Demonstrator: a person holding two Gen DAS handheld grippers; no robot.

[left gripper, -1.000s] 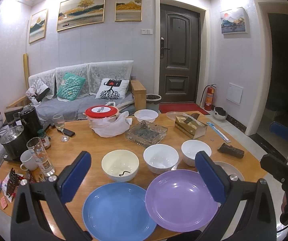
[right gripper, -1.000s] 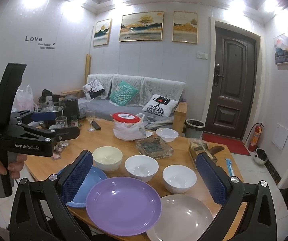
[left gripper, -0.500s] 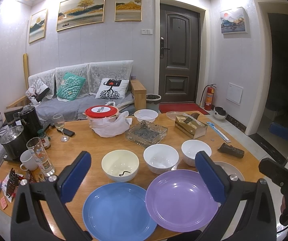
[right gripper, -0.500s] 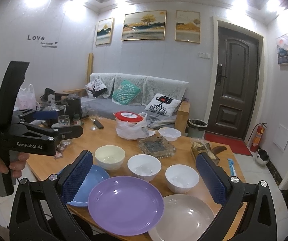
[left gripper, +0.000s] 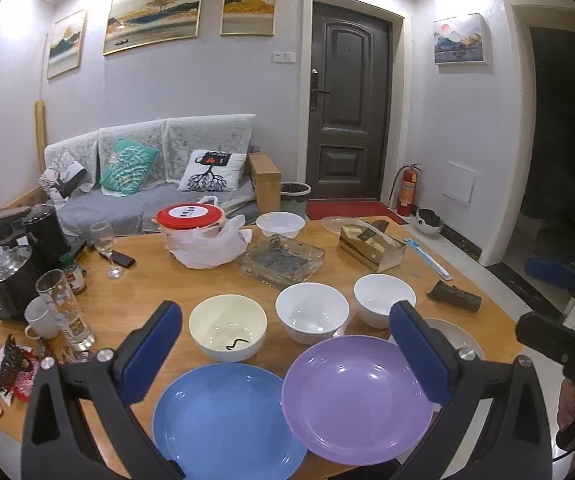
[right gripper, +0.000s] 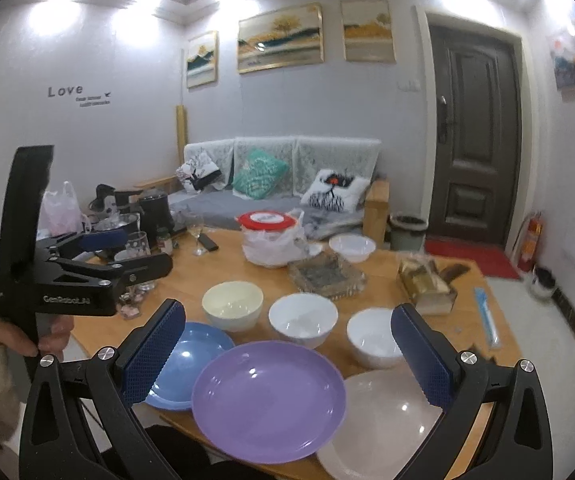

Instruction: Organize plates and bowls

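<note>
A: Plates and bowls, wooden table (left gripper: 159,280). Purple plate (left gripper: 357,398) lies between the fingers of the left gripper (left gripper: 291,350), nearer its right finger; blue plate (left gripper: 227,420) touches it on the left-finger side, purple rim over blue rim.

B: Row beyond the fingertips: cream bowl (left gripper: 228,332) with a small dark object inside, white bowl (left gripper: 312,312), second white bowl (left gripper: 383,304). All upright, near one another; contact between them cannot be told.

A: Left gripper state: fingers wide apart, nothing held.

B: Right gripper (right gripper: 289,350): fingers likewise wide, nothing between the pads. Purple plate (right gripper: 269,400) sits just below and between its fingers. Pale plate (right gripper: 387,420) under its right finger, partly beneath the purple rim. Blue plate (right gripper: 191,364) behind its left finger.

A: Right wrist view is blurred. Left gripper (right gripper: 99,256) appears there well off to the left, above the table edge.

B: Farther past the bowls: glass tray (left gripper: 281,260), red-lidded container (left gripper: 190,216) in a white bag, tissue box (left gripper: 371,246).
</note>
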